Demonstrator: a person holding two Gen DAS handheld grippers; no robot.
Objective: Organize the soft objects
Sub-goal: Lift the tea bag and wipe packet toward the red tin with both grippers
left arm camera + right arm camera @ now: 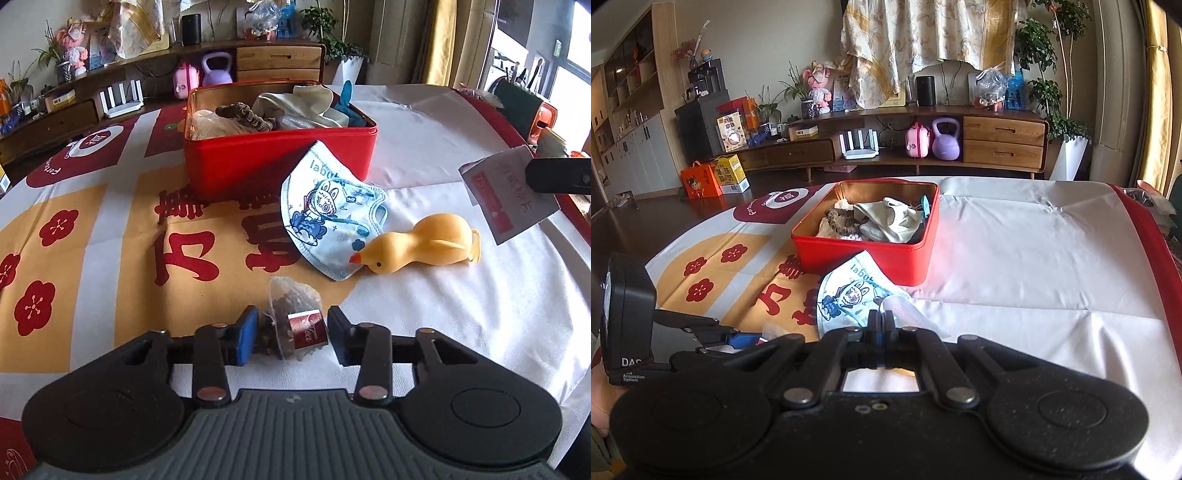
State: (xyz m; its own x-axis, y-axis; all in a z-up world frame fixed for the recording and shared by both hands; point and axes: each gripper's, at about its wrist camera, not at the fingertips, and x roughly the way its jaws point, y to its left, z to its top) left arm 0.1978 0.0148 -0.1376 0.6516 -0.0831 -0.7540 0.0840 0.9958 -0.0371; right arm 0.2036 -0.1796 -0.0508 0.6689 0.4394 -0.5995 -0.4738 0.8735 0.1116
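Note:
A mesh tea bag (pixel 291 325) with a red tag lies on the tablecloth between the blue pads (pixel 245 339) of my left gripper (pixel 291 338). The jaws stand apart, close to its sides without squeezing it. My right gripper (pixel 882 321) is shut on a white paper sachet (pixel 905 310) with a red label (pixel 509 195), held above the table at the right. A printed face mask (pixel 325 218) leans on the red tin box (pixel 277 162), which holds a brown scrunchie, cream cloth and a blue item. A yellow rubber duck (pixel 417 243) lies beside the mask.
The table wears a white cloth with red and yellow print (pixel 92 236); its red edge (pixel 1145 236) runs down the right. Bare white cloth (pixel 1015 251) stretches right of the box. A wooden sideboard (pixel 997 136) with a purple kettlebell stands beyond the table.

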